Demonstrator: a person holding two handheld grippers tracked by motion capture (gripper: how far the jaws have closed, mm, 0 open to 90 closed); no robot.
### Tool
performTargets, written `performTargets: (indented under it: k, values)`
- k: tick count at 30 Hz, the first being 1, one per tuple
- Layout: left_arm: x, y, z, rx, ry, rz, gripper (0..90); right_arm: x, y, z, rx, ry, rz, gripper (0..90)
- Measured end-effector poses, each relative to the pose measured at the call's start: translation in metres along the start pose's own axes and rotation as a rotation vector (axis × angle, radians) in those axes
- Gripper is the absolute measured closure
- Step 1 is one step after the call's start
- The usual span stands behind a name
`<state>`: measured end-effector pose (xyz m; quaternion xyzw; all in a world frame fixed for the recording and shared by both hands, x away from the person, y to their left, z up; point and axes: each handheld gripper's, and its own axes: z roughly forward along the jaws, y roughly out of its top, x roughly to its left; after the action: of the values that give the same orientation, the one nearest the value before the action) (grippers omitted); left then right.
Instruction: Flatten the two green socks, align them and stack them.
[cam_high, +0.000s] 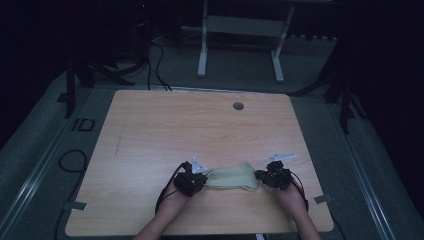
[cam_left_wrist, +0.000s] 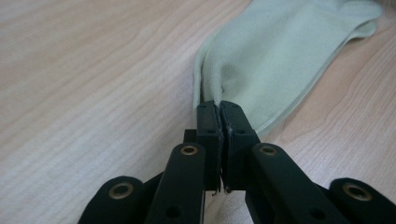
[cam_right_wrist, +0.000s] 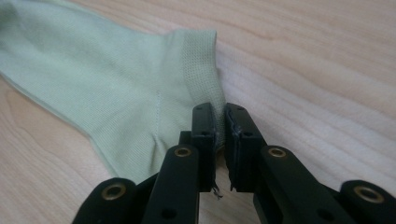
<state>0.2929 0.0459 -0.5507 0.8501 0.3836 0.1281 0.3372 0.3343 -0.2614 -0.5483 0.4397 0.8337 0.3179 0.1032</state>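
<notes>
A pale green sock (cam_high: 232, 178) lies flat on the wooden table (cam_high: 200, 130), near its front edge, stretched between my two grippers. My left gripper (cam_high: 205, 179) is shut on the sock's left end; in the left gripper view the jaws (cam_left_wrist: 220, 108) pinch a raised fold of the sock (cam_left_wrist: 280, 51). My right gripper (cam_high: 259, 176) is shut on the right end; in the right gripper view the ribbed cuff of the sock (cam_right_wrist: 107, 79) sits between the nearly closed jaws (cam_right_wrist: 220, 112). A hand holds each gripper from the bottom edge.
A round grey cable hole (cam_high: 238, 106) sits near the table's far edge. Behind the table stands a white frame (cam_high: 202, 55) on the dim floor, with dark stands and cables (cam_high: 70, 160) at the left. Bare wood spreads beyond the sock.
</notes>
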Motion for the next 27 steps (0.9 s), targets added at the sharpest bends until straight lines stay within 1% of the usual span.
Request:
performTargets:
  k: [1, 3, 5, 6, 7, 8, 9, 11, 13, 14, 15, 17, 18, 20, 22, 23, 24, 25, 26, 27]
  values:
    - [0.0, 0.0, 0.001, 0.002, -0.001, -0.003, 86.9, -0.001, -0.001, 0.0, -0.009, 0.004, 0.011, 82.3]
    - [0.002, -0.002, 0.002, 0.003, -0.006, -0.015, 86.8, -0.001, -0.002, 0.0, -0.009, 0.005, 0.008, 82.0]
    - [0.002, -0.002, 0.003, 0.008, -0.008, -0.019, 84.9, 0.0, -0.002, 0.0, -0.006, 0.005, 0.007, 80.4]
    - [0.002, -0.001, 0.002, -0.003, -0.007, -0.022, 84.9, 0.0, -0.002, 0.0, 0.001, 0.005, 0.001, 75.8]
    - [0.002, 0.0, -0.001, -0.026, 0.003, -0.025, 67.8, 0.001, 0.0, -0.001, 0.017, 0.003, -0.005, 66.5]
    - [0.001, 0.002, -0.006, -0.052, 0.025, -0.029, 59.4, 0.001, 0.001, -0.003, 0.008, 0.004, -0.007, 64.7]
    - [0.002, 0.004, -0.011, -0.092, 0.032, -0.039, 57.2, 0.002, 0.002, -0.007, -0.002, 0.005, -0.007, 62.5]
    - [0.001, 0.009, -0.022, -0.148, 0.039, -0.041, 57.3, 0.005, 0.006, -0.016, -0.03, 0.016, -0.006, 58.9]
    - [-0.003, 0.014, -0.031, -0.192, 0.059, -0.022, 57.4, 0.011, 0.01, -0.023, -0.06, 0.028, -0.012, 57.8]
    - [-0.005, 0.017, -0.034, -0.203, 0.055, -0.012, 58.1, 0.015, 0.012, -0.025, -0.07, 0.041, -0.016, 56.7]
    - [-0.008, 0.019, -0.035, -0.209, 0.041, -0.002, 61.6, 0.019, 0.013, -0.027, -0.08, 0.053, -0.025, 57.4]
    - [-0.014, 0.023, -0.031, -0.19, 0.019, 0.027, 69.4, 0.028, 0.015, -0.026, -0.091, 0.068, -0.036, 58.6]
    - [-0.016, 0.023, -0.026, -0.169, 0.012, 0.037, 72.5, 0.032, 0.015, -0.025, -0.09, 0.073, -0.039, 59.6]
    - [-0.019, 0.023, -0.013, -0.125, 0.006, 0.051, 76.0, 0.039, 0.013, -0.018, -0.079, 0.068, -0.053, 59.8]
    - [-0.018, 0.022, 0.0, -0.098, -0.039, 0.033, 75.9, 0.044, 0.011, -0.009, -0.056, 0.055, -0.067, 60.0]
    - [-0.018, 0.022, 0.0, -0.098, -0.039, 0.033, 75.9, 0.044, 0.011, -0.009, -0.056, 0.055, -0.067, 60.0]
    - [-0.018, 0.019, 0.016, -0.062, -0.019, 0.024, 75.9, 0.045, 0.01, -0.005, -0.038, 0.047, -0.084, 59.7]
    - [-0.018, 0.019, 0.019, -0.053, -0.016, 0.023, 75.8, 0.049, 0.006, 0.007, 0.008, -0.001, -0.116, 58.1]
    - [-0.017, 0.018, 0.023, -0.04, -0.009, 0.021, 75.7, 0.049, 0.005, 0.009, 0.017, 0.002, -0.125, 55.8]
    - [-0.017, 0.017, 0.025, -0.028, -0.002, 0.02, 75.1, 0.051, 0.003, 0.013, 0.015, -0.015, -0.158, 55.2]
